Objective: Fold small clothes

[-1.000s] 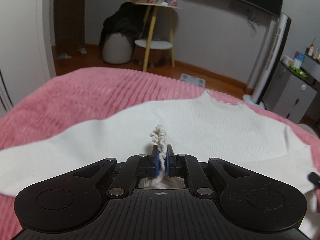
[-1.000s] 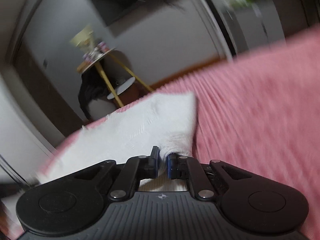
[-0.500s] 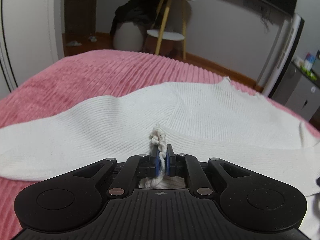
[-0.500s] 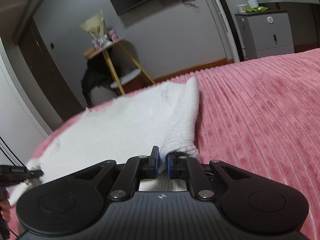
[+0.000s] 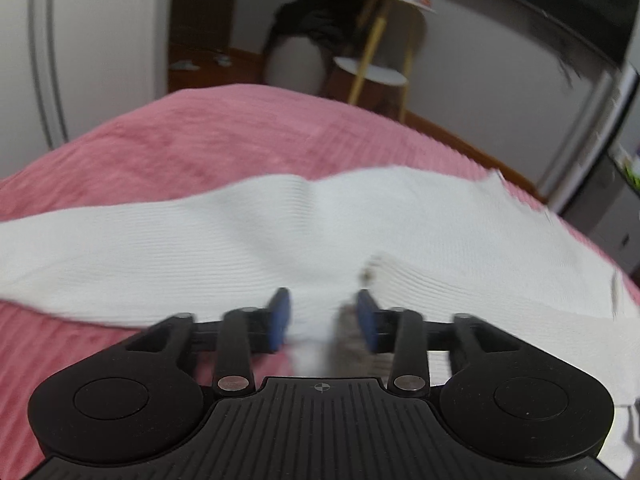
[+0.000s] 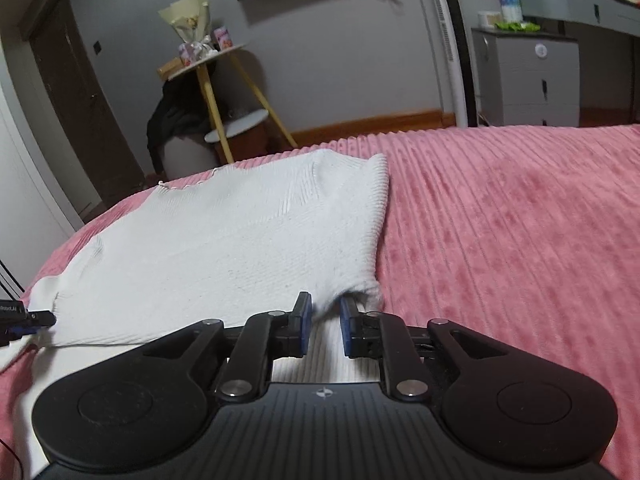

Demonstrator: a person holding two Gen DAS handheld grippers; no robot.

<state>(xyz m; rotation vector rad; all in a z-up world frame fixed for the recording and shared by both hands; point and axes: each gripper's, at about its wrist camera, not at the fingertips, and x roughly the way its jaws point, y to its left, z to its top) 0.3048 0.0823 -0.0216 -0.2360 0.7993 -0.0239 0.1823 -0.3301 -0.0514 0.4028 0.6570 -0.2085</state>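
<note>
A white ribbed knit garment (image 5: 280,232) lies spread flat on the pink ribbed bedspread (image 5: 180,148); it also shows in the right wrist view (image 6: 224,248). My left gripper (image 5: 323,322) is open, its blue pads apart over the garment's near edge, with loose cloth between them; this view is blurred. My right gripper (image 6: 325,320) is open by a narrow gap, with the garment's near right corner lying between the pads. The left gripper's tip shows at the far left of the right wrist view (image 6: 24,318).
The pink bedspread (image 6: 520,240) stretches to the right of the garment. Beyond the bed stand a yellow-legged side table (image 6: 212,76), a grey drawer cabinet (image 6: 528,80) and a white standing fan pole (image 6: 448,40).
Both grippers have opened and let go of the garment. The garment has dropped flat onto the bedspread. The left gripper is still moving.
</note>
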